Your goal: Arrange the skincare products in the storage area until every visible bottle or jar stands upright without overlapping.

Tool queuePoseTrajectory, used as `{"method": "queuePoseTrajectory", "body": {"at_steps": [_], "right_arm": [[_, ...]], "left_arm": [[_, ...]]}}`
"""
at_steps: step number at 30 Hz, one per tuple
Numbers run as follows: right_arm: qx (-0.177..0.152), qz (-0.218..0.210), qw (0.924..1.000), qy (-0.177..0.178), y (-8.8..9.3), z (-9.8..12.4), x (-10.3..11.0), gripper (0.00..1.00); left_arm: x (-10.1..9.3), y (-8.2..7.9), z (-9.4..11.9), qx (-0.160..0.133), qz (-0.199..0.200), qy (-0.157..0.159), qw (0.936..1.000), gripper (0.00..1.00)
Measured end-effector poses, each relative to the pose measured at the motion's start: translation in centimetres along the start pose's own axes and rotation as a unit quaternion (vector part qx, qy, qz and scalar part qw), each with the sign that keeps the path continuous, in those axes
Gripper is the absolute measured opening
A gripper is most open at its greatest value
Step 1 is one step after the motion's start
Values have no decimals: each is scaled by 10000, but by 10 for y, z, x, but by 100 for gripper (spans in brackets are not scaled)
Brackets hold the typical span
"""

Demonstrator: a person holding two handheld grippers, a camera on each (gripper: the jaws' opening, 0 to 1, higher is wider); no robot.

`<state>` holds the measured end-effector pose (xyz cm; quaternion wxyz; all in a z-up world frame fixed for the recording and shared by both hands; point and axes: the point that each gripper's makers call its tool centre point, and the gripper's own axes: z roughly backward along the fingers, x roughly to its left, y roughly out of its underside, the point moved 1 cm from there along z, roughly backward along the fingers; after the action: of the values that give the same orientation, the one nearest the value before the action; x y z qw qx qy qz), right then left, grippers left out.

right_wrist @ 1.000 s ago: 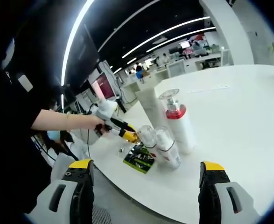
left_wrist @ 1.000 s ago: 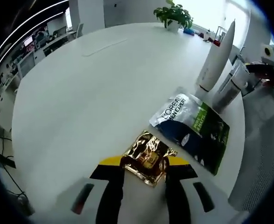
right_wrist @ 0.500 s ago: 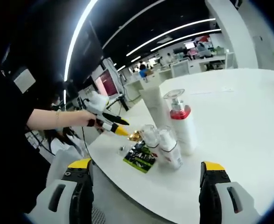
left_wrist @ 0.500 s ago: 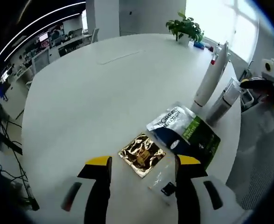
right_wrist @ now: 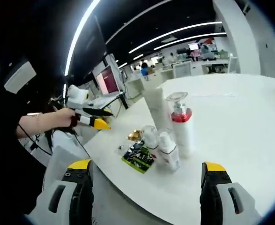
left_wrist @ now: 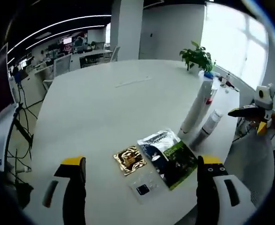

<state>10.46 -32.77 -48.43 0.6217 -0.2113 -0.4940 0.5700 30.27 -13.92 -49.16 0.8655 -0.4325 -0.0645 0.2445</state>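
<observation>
Both grippers held clear of the white worktop (left_wrist: 95, 108), fingers spread and empty. Left gripper (left_wrist: 139, 180) hangs over the near edge; gold sachet (left_wrist: 129, 160) lies flat just ahead beside a green-black sachet (left_wrist: 167, 156). Right gripper (right_wrist: 146, 187) faces bottles (right_wrist: 172, 136) clustered upright, presumably for room.

I'm looking at a smooth, matt white table (left_wrist: 95, 122). On it, the gold sachet (left_wrist: 129, 160) is showing crinkled, shiny foil; just beside it the dark green pouch (left_wrist: 167, 158) is catching light like glossy film, silvery at one end. Near the pouch, the tall white tube (left_wrist: 195, 105) is looking like smooth satin plastic. The pump bottle (right_wrist: 182, 126) is wearing a clear glossy cap.
</observation>
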Motion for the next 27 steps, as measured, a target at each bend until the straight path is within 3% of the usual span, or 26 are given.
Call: {"method": "queuePoseTrajectory", "body": {"at_steps": [6,14,20,25,27], "right_arm": [[-50,84,9998,199,-5,8,-6,99],[-72,120,9997,181,-5,16,-1,99],[-152,38,9997,188,3,23,-4,99],[-224,4,9995,242,0,20,-6,99],[-129,72,9995,265,5,19,-6,99]], "left_arm": [[-26,6,24,-205,155,-135,9996,99],[-50,16,43,-620,747,-236,9950,99],[-65,10,54,-974,816,-293,9915,99],[-71,26,40,-878,840,-174,9924,99],[-69,24,39,-795,678,-283,9941,99]]}}
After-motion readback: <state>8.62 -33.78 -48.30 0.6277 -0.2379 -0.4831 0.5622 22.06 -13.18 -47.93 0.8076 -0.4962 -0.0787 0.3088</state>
